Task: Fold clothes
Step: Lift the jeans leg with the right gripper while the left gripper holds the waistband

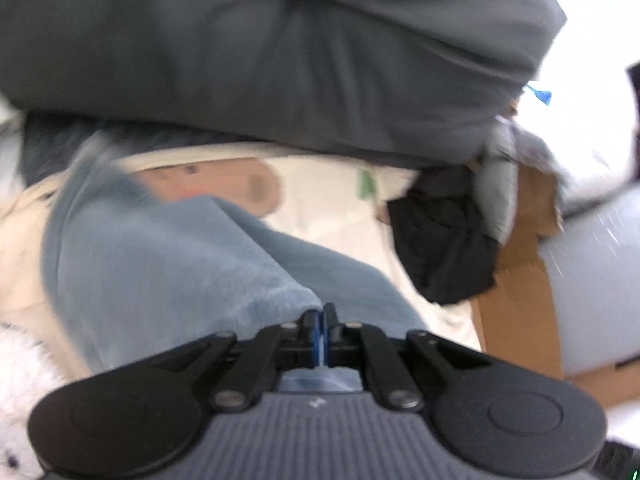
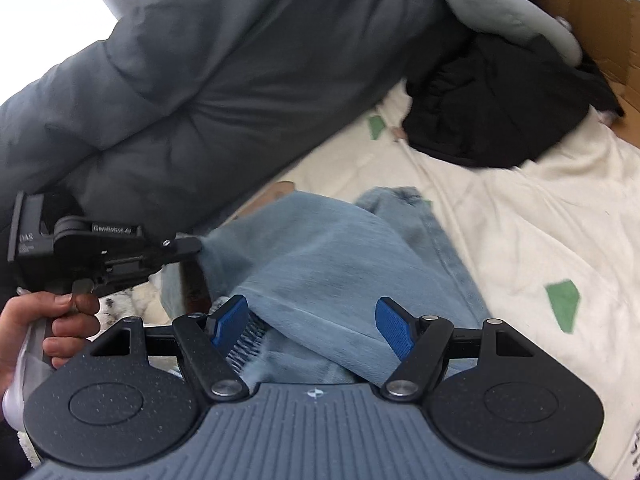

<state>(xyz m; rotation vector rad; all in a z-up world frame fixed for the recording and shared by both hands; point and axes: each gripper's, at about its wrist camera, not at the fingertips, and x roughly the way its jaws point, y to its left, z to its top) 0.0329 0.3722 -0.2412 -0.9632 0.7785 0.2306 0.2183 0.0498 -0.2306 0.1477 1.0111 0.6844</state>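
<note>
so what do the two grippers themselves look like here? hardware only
Both match: a ribbed grey body, two round black discs and black linkage arms with silver pivot screws. The right gripper has textured blue pads. The left gripper, seen side-on, is black with white "GenRobot.AI" lettering; its own camera shows blue between the jaws.

Light blue jeans (image 2: 320, 264) lie bunched on a cream bedsheet. One fold is raised and pinched. A frayed hem (image 2: 394, 194) points away.

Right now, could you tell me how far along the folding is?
Early. Nothing looks finished. In hand: the left tongs are shut on the light blue garment, while the right tongs are open over it. The black garment and grey jacket lie unfolded.
</note>
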